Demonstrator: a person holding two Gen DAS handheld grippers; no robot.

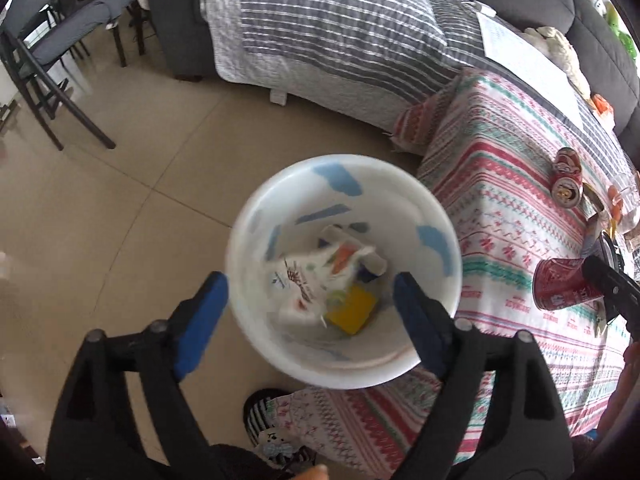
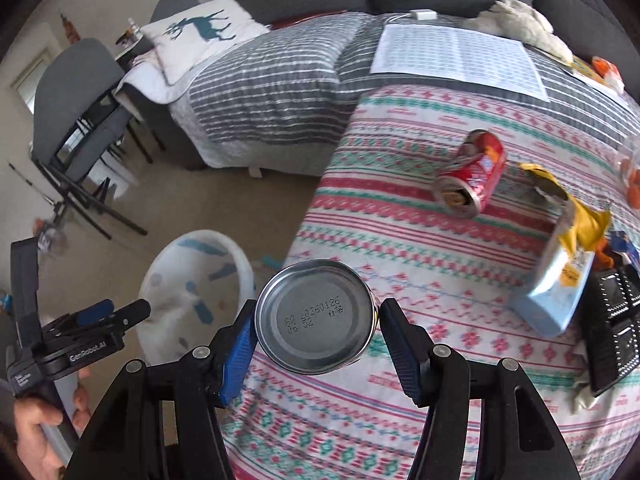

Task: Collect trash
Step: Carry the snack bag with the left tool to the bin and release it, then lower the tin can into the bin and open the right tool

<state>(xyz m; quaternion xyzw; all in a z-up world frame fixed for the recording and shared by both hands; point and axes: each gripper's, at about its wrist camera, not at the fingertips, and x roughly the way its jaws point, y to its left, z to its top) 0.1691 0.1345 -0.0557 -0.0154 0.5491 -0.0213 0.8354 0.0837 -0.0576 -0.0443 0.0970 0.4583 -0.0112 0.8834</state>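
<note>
**Can in the grip, bin waiting below**

The right gripper holds a red can between its blue pads by the side walls, silver base toward the camera, over the near left corner of the patterned bedspread. It looks light and thin-walled, easily dented and slick, so a mid-body hold suits it. The left gripper hangs wide apart and empty over the white bin on the floor.

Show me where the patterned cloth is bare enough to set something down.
Bare cloth lies left of the crushed can, toward the bin. It is crowded on the right: snack bag, black tray.
</note>
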